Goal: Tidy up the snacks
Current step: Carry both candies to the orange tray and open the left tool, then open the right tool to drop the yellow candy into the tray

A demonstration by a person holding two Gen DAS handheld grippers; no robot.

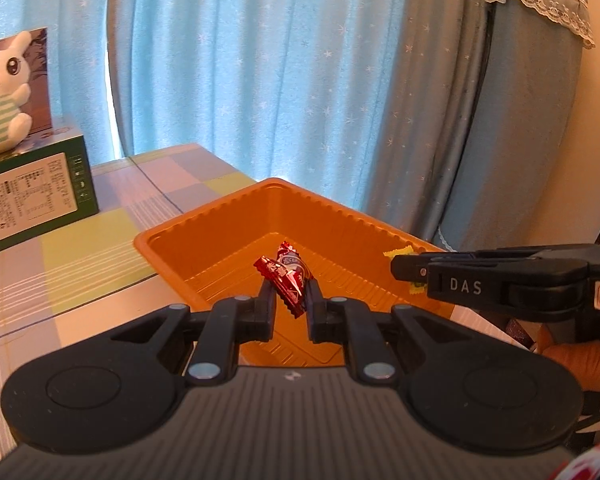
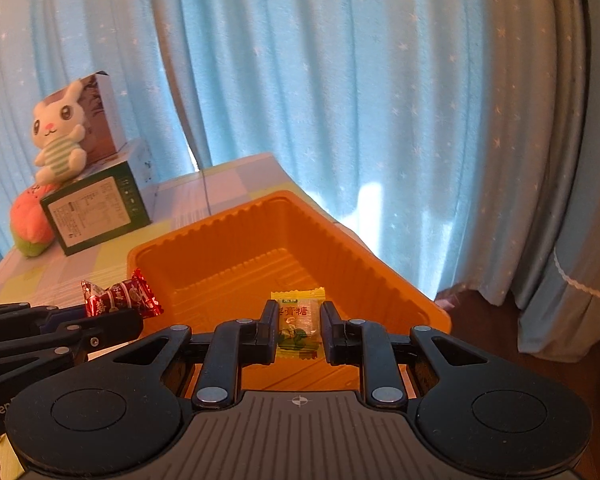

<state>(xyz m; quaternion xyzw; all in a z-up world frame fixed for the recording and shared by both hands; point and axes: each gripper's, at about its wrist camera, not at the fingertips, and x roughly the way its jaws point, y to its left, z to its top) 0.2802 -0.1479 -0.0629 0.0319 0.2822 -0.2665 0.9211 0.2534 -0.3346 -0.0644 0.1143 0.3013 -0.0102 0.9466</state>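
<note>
Checked table (image 1: pixel 100 236) (blue curtain (image 1: pixel 260 80) behind)

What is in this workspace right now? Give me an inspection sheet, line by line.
Surface: table with pastel checked cover.
Job's things: orange tray, nothing seen lying in it; red candy and yellow-green candy, both held over it.
Clutter: green box with plush rabbit on top, white carton behind; peach plush beside the box.
Grippers: left gripper shut on red candy; right gripper shut on yellow-green candy.
Cables: nothing seen.
Surroundings: blue star-print curtain.
</note>
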